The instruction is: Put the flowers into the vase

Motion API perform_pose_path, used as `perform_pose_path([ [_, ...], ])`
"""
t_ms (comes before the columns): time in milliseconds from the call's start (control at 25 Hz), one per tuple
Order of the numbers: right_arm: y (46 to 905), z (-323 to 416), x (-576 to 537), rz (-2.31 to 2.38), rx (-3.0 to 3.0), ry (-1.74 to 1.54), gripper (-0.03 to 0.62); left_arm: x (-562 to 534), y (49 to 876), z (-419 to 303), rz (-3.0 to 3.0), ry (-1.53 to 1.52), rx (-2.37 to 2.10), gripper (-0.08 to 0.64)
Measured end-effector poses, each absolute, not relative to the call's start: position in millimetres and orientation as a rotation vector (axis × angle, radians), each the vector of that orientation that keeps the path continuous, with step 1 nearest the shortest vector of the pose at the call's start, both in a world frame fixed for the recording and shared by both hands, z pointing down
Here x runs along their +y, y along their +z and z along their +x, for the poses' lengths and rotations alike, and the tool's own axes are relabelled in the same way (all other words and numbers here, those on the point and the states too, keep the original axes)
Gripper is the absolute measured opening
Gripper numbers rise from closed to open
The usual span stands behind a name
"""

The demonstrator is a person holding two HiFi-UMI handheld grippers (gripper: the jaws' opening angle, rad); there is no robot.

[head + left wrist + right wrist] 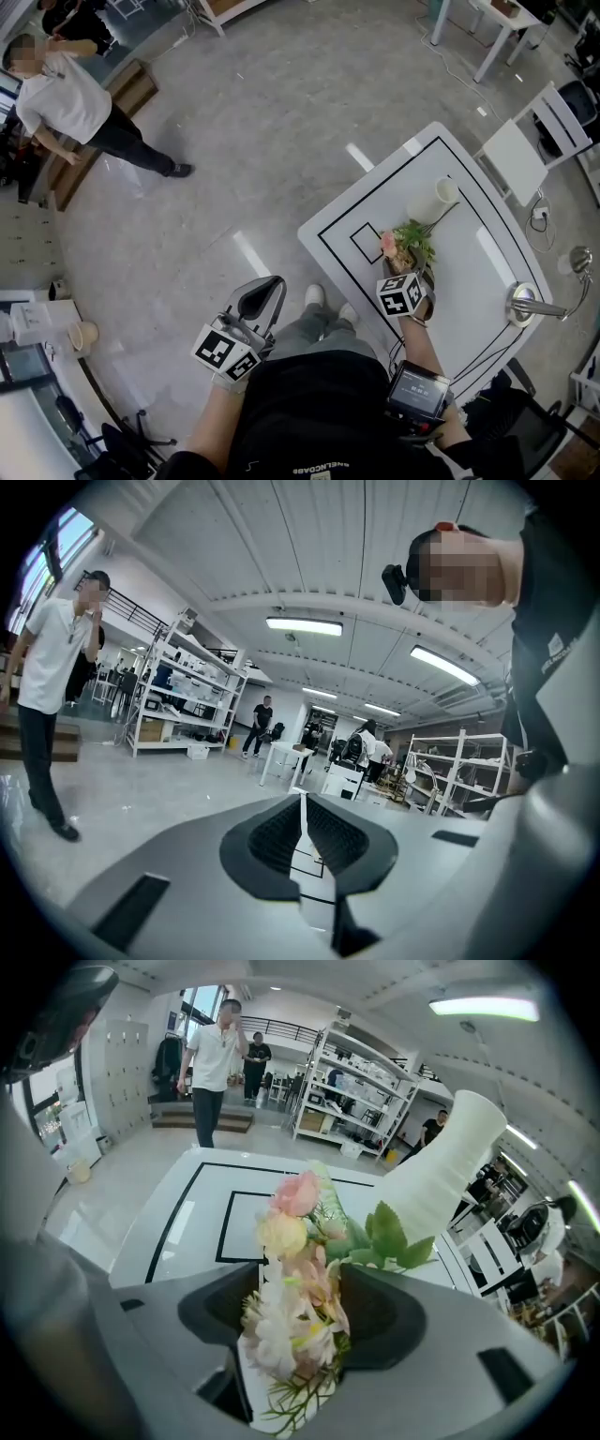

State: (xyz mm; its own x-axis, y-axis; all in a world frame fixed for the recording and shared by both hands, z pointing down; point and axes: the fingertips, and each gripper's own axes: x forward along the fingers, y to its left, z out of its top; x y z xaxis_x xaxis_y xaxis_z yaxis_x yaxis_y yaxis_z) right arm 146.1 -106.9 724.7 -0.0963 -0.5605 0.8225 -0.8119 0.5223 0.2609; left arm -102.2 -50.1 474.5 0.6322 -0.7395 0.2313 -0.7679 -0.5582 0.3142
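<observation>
a white table [469,291] with black lines stands on glossy grey floor [281,112], shelving [183,700] beyond. the right gripper [411,269] is closing its jaws on the flowers [408,242] near the vase [436,199]; the left gripper [261,298] has its jaws together, empty.

Bare table [473,281] around the vase [434,199]

A white table [469,281], lined in black just inside its rim, is seen from above. A ribbed white vase [433,199] is stood on it toward the far edge. To the left of the vase and nearer, a small black rectangle [367,243] is marked on the top. Just beside the vase, on the near side, a bunch of flowers [410,242] is found (whether it rests on the top cannot be told). Well apart from the vase, at the right edge, a round metal fitting [522,303] is set.
</observation>
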Motion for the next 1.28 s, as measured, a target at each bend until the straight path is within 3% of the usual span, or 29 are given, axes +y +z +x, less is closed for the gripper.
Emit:
perform_pose_path([
  [160,728,147,-110,1.152,-1.764,0.304,0.25,-50,475,-107,2.464,0.103,-1.209,0.006],
  [600,712,157,-113,1.227,-1.805,0.352,0.071,-46,473,-108,2.467,0.099,-1.209,0.006],
  [840,690,165,-113,1.3,-1.844,0.435,0.049,-49,472,-102,2.482,0.099,-1.185,0.005],
  [1280,627,199,-114,1.597,-2.036,0.903,0.044,-59,469,-82,2.532,0.085,-1.091,0.006],
])
